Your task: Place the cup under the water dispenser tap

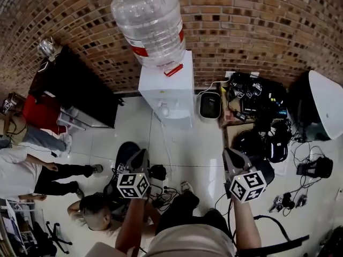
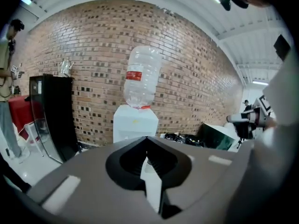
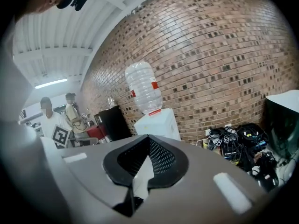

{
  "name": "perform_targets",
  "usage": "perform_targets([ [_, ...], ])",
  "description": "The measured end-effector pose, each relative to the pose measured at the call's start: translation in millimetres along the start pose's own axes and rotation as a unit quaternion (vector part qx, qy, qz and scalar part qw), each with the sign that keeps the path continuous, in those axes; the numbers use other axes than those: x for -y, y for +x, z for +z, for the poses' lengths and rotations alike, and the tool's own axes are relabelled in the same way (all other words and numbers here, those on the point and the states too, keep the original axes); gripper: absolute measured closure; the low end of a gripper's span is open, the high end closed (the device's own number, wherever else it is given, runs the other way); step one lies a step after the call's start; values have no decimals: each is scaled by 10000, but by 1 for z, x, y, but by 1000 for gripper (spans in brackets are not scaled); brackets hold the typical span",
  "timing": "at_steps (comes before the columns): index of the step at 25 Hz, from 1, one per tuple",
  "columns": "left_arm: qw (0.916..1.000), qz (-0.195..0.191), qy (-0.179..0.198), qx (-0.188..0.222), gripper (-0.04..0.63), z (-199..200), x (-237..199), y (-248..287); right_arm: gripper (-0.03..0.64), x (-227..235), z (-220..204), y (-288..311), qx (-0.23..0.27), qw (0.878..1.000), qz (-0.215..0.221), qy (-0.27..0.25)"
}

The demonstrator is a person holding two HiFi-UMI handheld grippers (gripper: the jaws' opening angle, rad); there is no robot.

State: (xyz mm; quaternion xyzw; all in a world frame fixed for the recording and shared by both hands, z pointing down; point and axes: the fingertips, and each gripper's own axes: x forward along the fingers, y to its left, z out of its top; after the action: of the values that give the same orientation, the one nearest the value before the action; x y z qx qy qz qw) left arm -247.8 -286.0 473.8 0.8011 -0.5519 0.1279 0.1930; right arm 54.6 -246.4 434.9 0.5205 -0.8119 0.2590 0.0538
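The white water dispenser stands against the brick wall with a big clear bottle on top. It also shows ahead in the left gripper view as the dispenser and in the right gripper view as the dispenser. A small pale thing sits in its tap recess; whether it is a cup I cannot tell. My left gripper is held up over the floor well short of the dispenser, jaws shut and empty. My right gripper is level with it to the right, jaws meeting at the tips, nothing between them.
A black cabinet stands left of the dispenser and a small white-rimmed box right of it. Gear and cables pile at the right by a dark bin. People stand at the left, one crouches. Cables lie on the floor.
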Motion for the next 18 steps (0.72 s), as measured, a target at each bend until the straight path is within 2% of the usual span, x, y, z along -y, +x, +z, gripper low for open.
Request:
perform_targets([
  [5, 9990, 252, -152, 325, 584, 7, 48, -67, 617, -23, 2, -59, 78, 9986, 404, -341],
  [10, 9968, 510, -151, 601, 584, -6, 113, -140, 617, -35, -26, -139, -42, 9947, 826, -604],
  [13, 9958, 603, -215, 657, 584, -26, 153, -186, 617, -38, -54, -191, -123, 9928, 976, -679],
  [18, 9941, 748, -468, 627, 584, -81, 226, -266, 617, -36, -105, -278, -418, 9884, 1258, -743],
])
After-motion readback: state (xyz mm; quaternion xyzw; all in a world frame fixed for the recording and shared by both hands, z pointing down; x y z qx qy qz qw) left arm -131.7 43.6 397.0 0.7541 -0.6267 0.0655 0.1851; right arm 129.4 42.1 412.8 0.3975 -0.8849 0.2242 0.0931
